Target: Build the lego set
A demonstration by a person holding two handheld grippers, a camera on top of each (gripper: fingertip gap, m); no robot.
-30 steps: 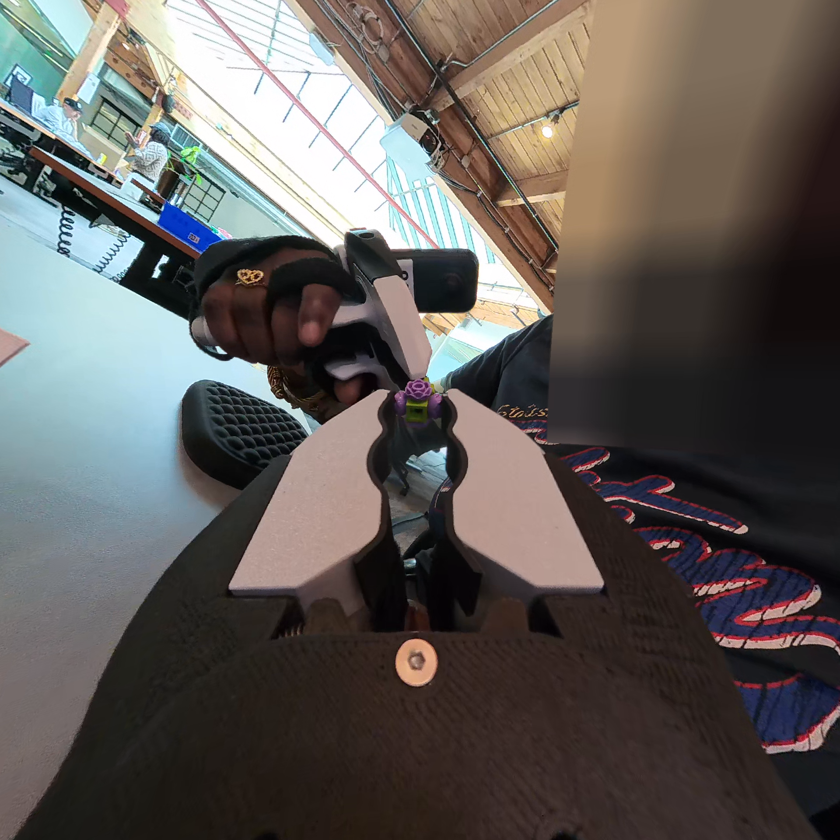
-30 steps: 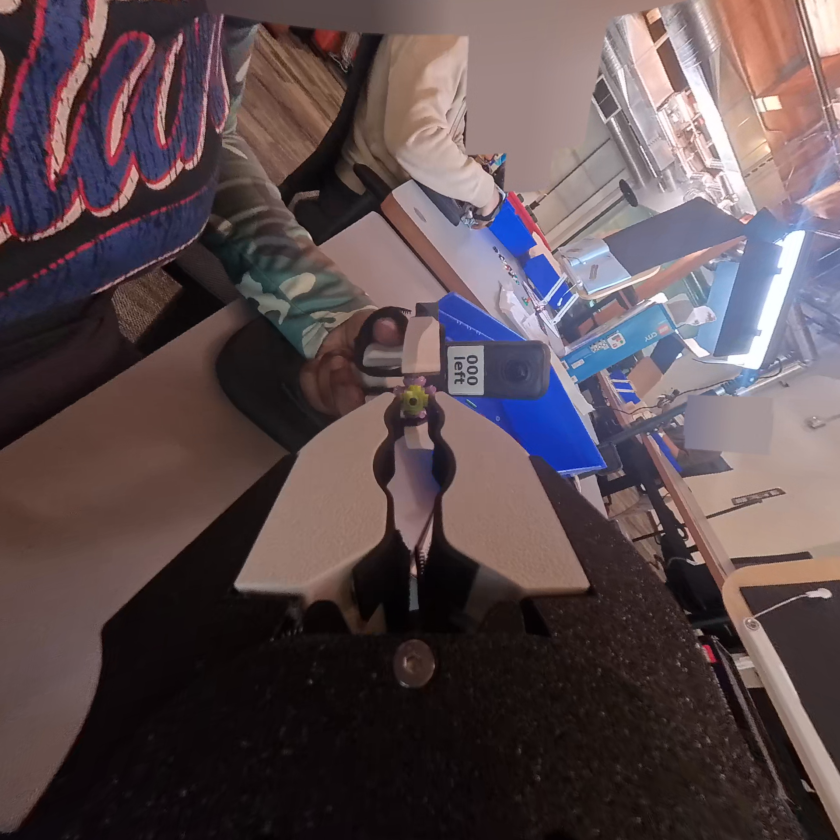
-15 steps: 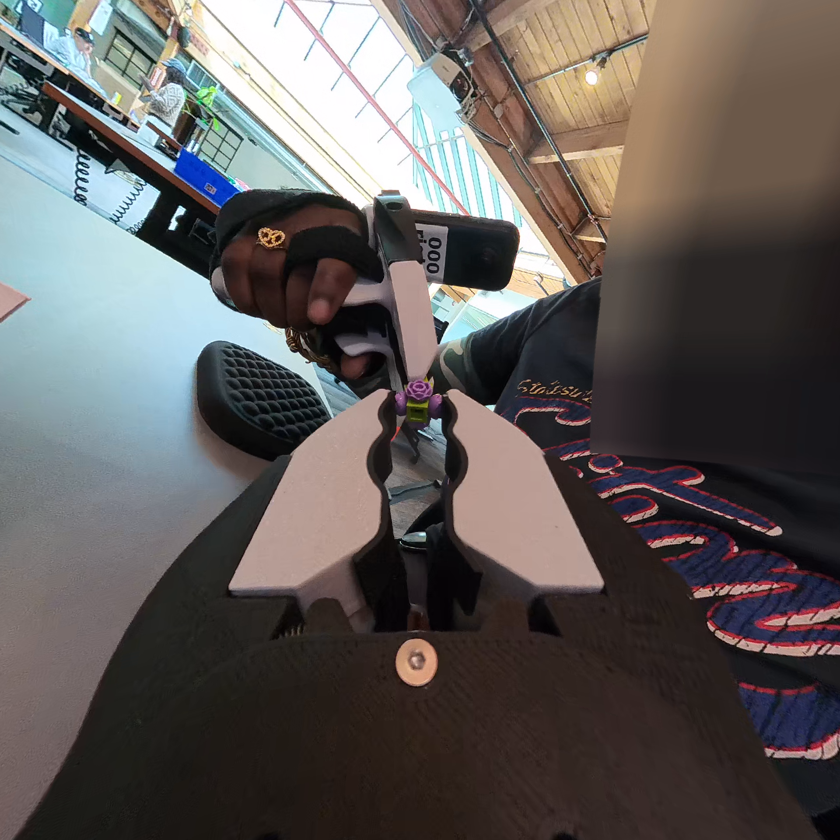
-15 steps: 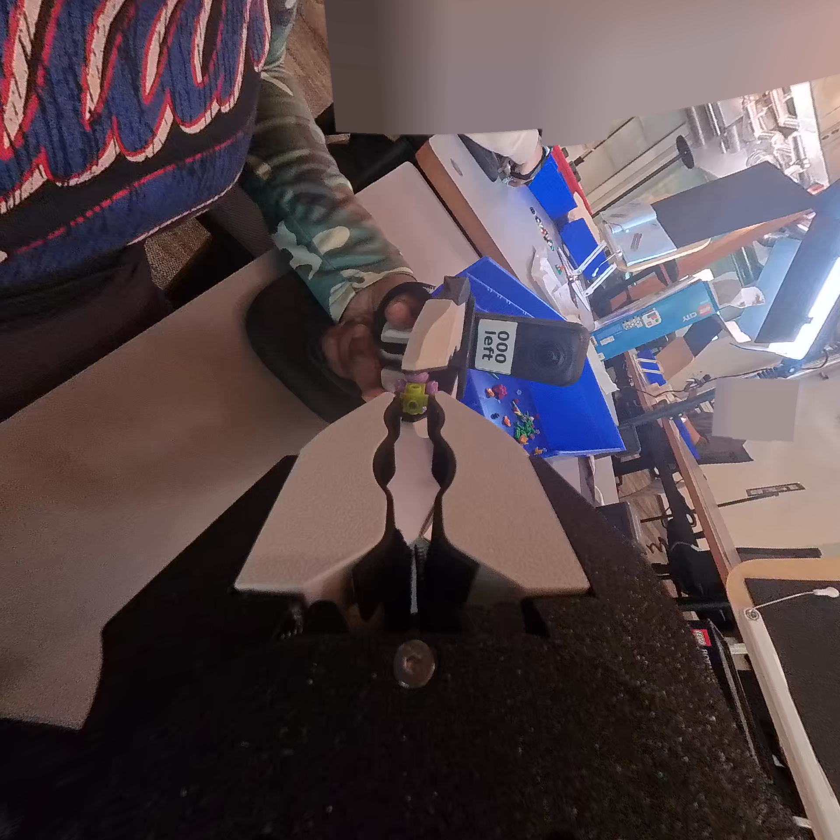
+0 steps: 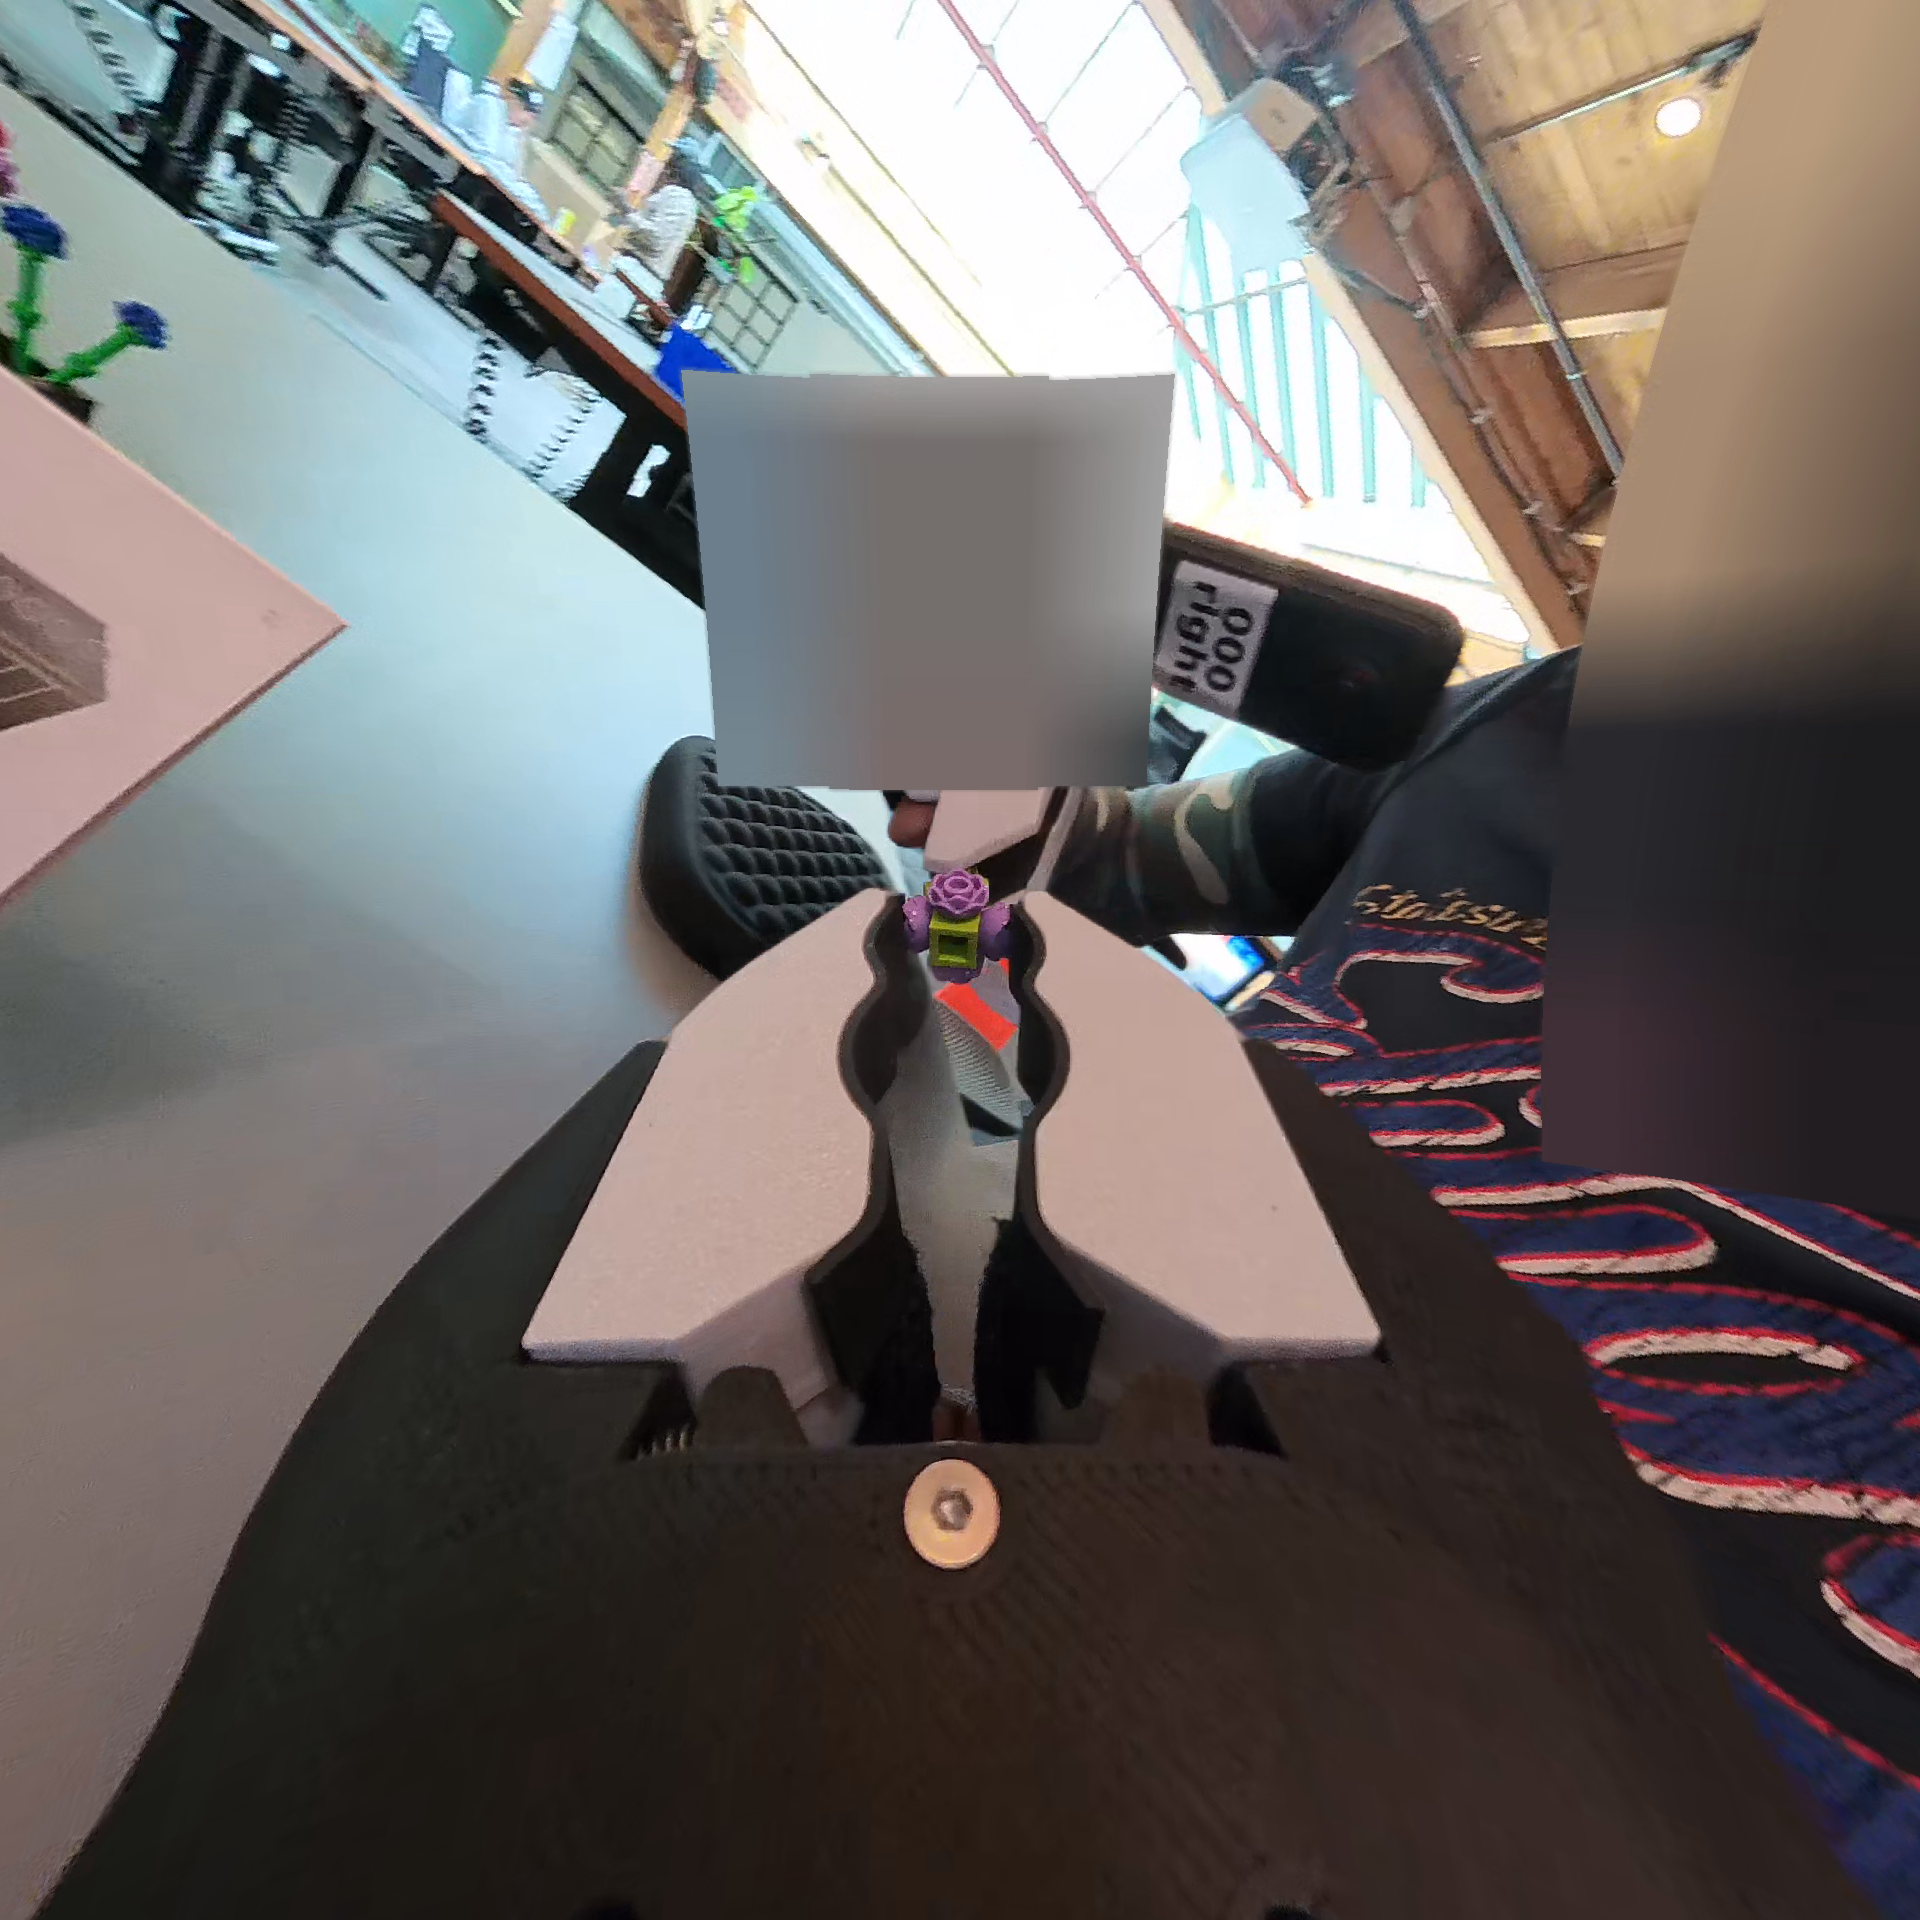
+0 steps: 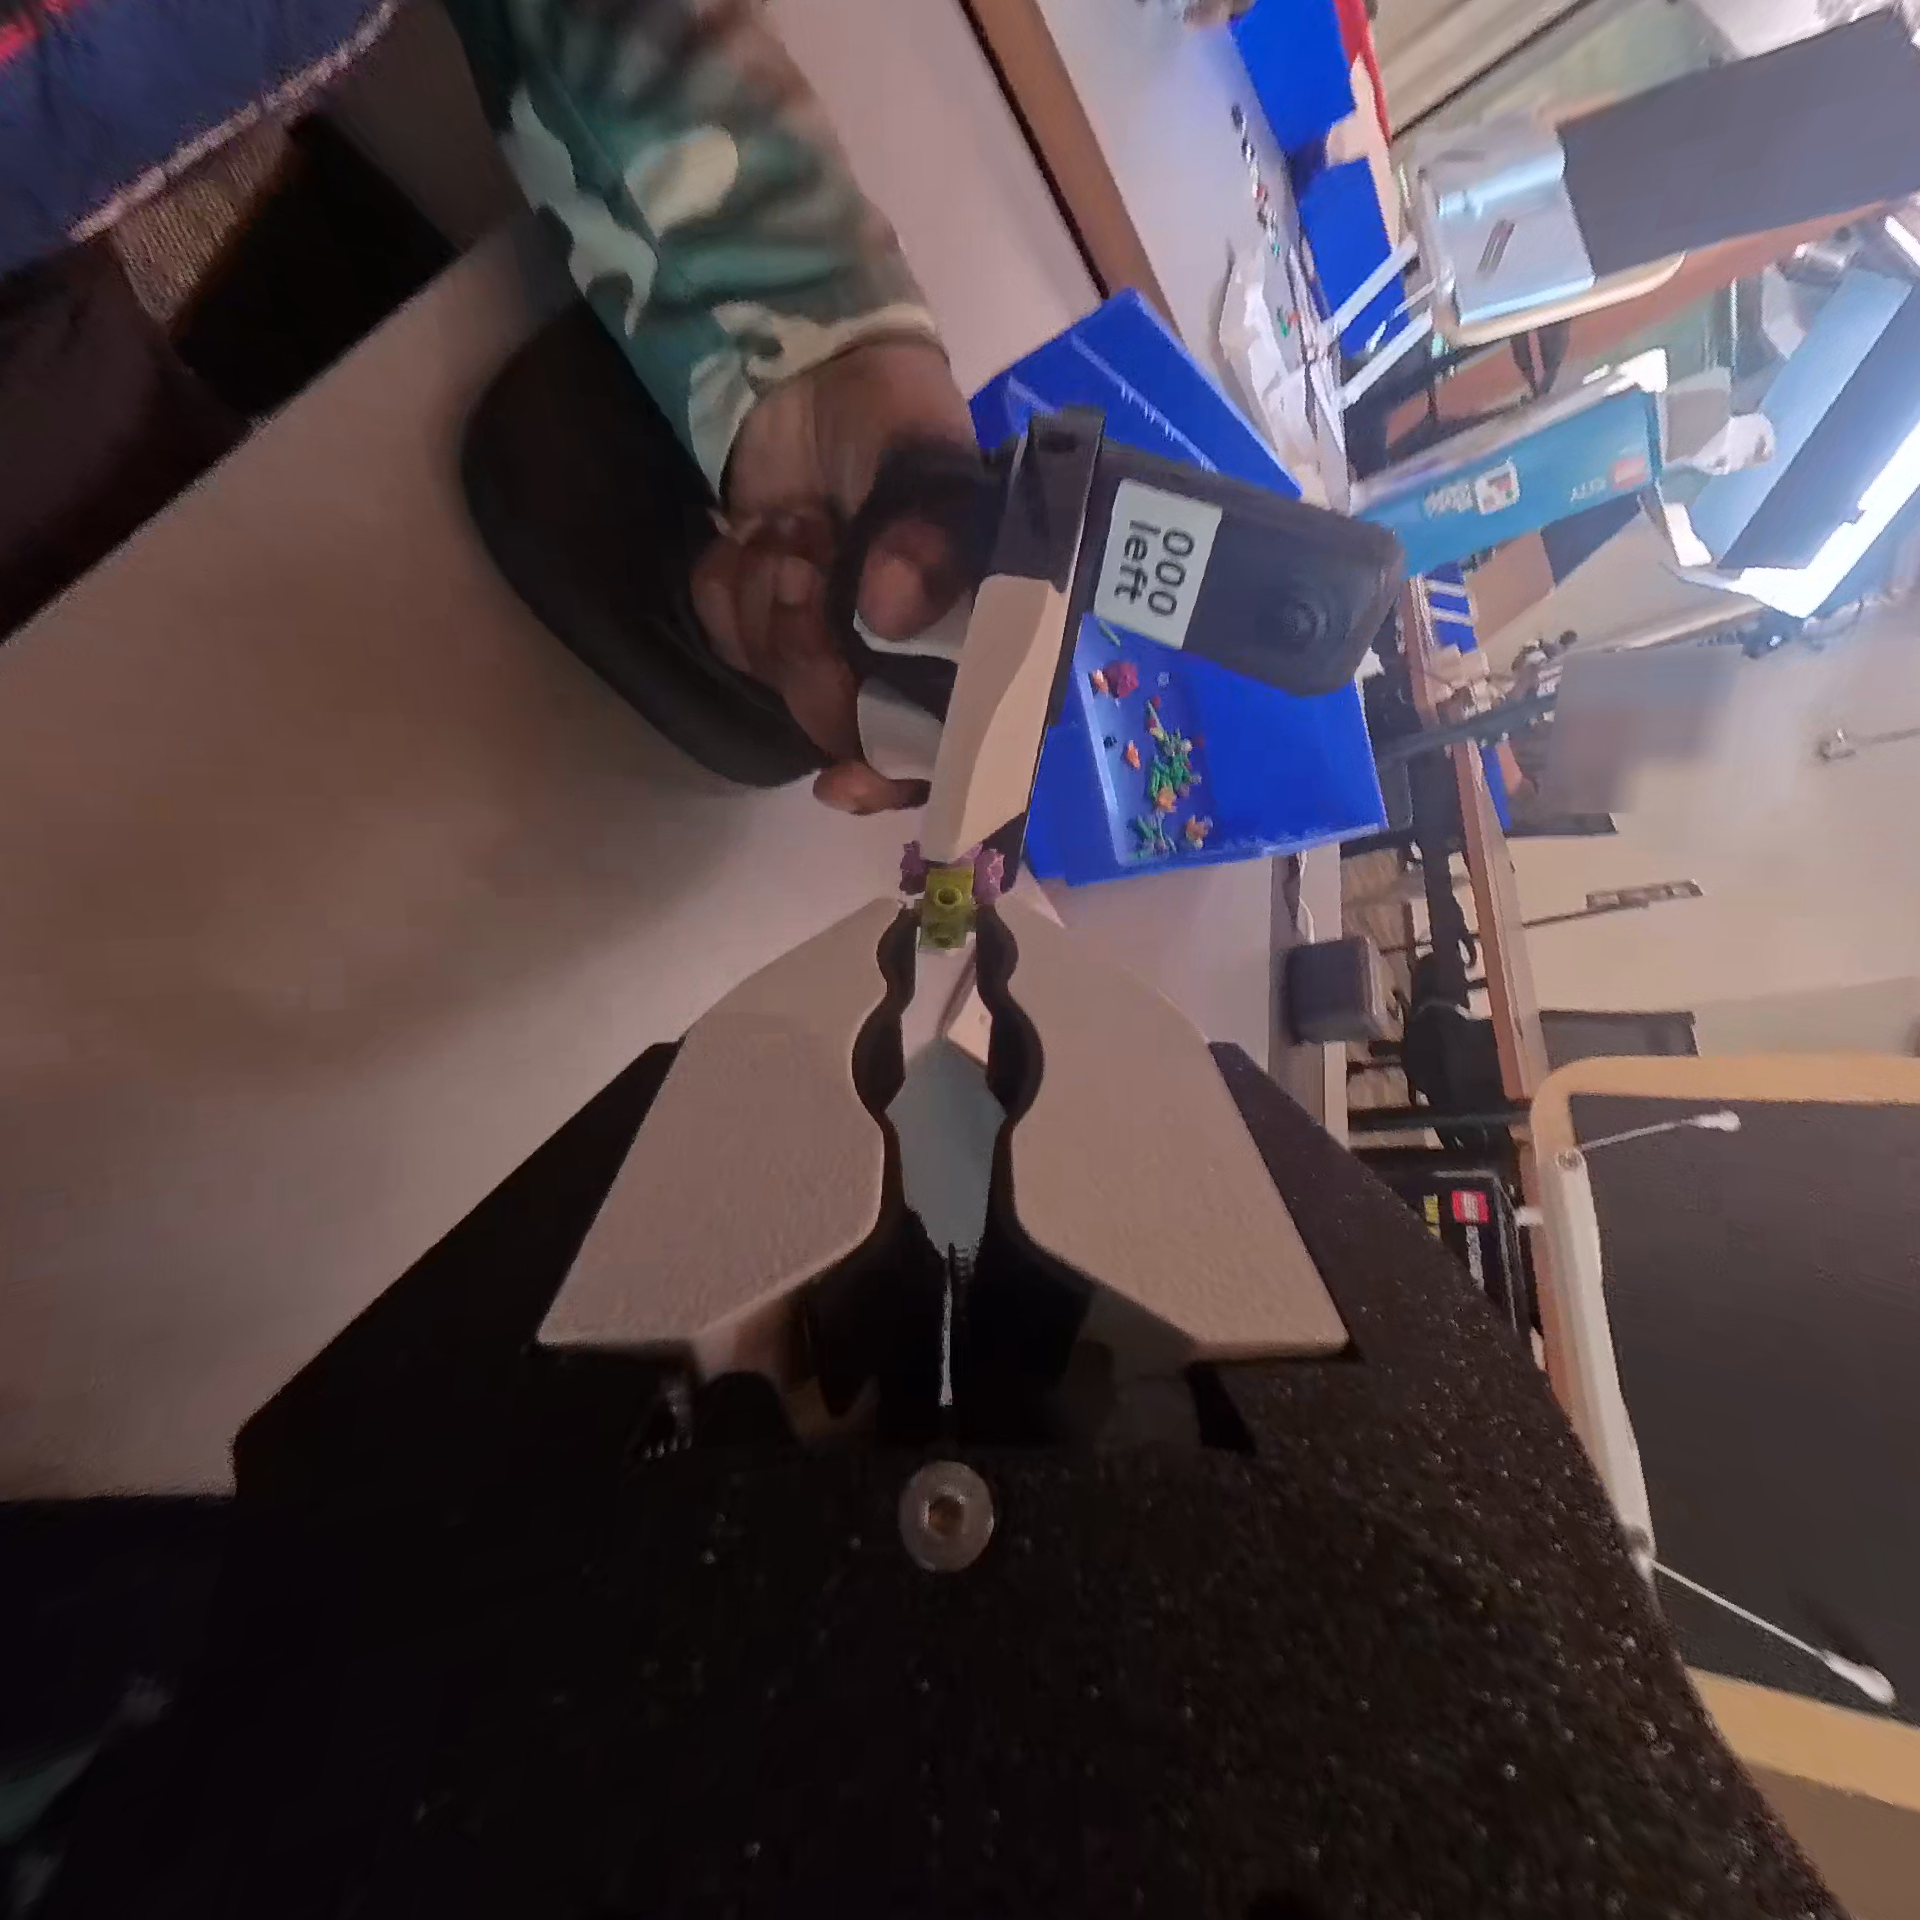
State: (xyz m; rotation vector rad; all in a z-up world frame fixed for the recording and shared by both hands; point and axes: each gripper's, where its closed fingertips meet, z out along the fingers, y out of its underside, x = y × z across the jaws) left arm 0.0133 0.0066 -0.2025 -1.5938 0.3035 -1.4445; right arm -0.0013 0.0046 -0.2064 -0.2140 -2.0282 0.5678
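A small lego flower piece (image 5: 954, 928), a lime block with purple blossoms, is held in the air between both grippers. My left gripper (image 5: 954, 920) is shut on it, fingertips against the purple side blossoms. My right gripper (image 6: 945, 914) is shut on the lime block (image 6: 945, 906) from the opposite side. The right gripper's fingers (image 5: 987, 831) meet the top blossom in the left wrist view. The left gripper's fingers (image 6: 992, 727) come down onto the piece in the right wrist view. A hand holds each gripper.
A blue tray (image 6: 1278, 769) with several loose small pieces sits on the white table beyond the grippers. A black mesh pad (image 5: 769, 862) lies at the table edge. An instruction booklet (image 5: 156, 623) and built blue flowers on green stems (image 5: 62, 312) are at the left. The grippers are tip to tip, or close to it.
Both grippers have stayed joined on the flower piece and turned together. The views have swung, bringing the booklet, the built flowers and the blue tray's contents into sight.
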